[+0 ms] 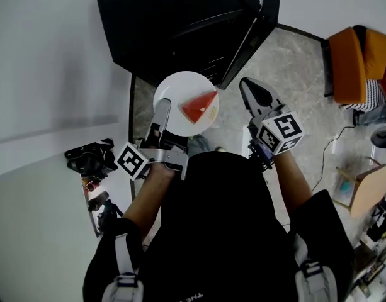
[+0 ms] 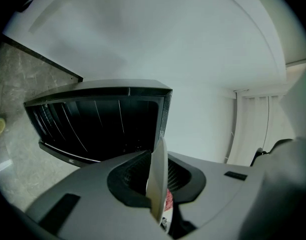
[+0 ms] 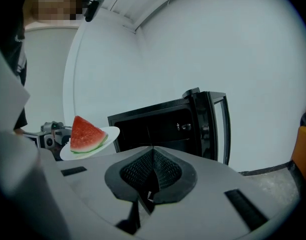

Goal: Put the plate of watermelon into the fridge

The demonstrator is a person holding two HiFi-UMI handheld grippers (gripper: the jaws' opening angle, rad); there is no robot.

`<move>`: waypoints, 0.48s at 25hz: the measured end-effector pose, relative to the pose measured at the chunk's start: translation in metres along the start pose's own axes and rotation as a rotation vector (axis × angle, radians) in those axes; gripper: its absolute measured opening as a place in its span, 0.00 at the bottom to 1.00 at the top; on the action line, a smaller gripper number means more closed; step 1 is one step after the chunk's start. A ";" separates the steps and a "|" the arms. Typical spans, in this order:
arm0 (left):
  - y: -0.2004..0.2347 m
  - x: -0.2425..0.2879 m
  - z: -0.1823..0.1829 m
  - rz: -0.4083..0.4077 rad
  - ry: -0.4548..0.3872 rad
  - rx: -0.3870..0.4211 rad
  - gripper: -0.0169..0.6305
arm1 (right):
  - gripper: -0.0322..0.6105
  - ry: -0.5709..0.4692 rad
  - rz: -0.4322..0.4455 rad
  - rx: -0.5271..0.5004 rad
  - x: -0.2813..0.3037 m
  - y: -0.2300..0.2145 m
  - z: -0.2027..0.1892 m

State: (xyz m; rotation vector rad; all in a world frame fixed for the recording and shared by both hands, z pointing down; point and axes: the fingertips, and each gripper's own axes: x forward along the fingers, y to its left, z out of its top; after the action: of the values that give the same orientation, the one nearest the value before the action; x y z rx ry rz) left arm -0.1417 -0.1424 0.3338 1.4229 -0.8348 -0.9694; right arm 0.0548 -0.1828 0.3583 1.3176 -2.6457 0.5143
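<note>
A white plate [image 1: 177,92] carries a red watermelon wedge [image 1: 200,107] and hangs in the air in front of the black fridge [image 1: 180,24]. My left gripper [image 1: 162,114] is shut on the plate's near rim; in the left gripper view the plate [image 2: 157,181] stands edge-on between the jaws. The fridge's inside [image 2: 98,126] is dark and its door [image 1: 254,33] stands open to the right. My right gripper [image 1: 252,94] is shut with nothing in it, right of the plate. In the right gripper view the plate [image 3: 110,133] with the wedge [image 3: 86,134] shows at left, before the fridge [image 3: 162,124].
A white counter [image 1: 41,187] runs along my left with a black device [image 1: 89,159] at its edge. An orange chair [image 1: 356,61] and a cardboard box [image 1: 363,187] stand on the stone floor [image 1: 293,87] at the right. White walls surround the fridge.
</note>
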 end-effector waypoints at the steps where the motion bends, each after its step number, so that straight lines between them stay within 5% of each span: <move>1: 0.000 0.002 0.001 -0.003 0.001 -0.001 0.11 | 0.07 -0.004 0.000 0.007 0.001 -0.001 0.001; 12: 0.005 0.019 0.017 -0.006 0.018 -0.016 0.11 | 0.07 0.003 0.048 0.068 0.025 -0.002 0.002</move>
State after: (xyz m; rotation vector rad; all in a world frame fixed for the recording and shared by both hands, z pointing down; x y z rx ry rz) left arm -0.1488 -0.1669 0.3368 1.4192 -0.8077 -0.9645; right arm 0.0415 -0.2027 0.3639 1.2730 -2.6853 0.6175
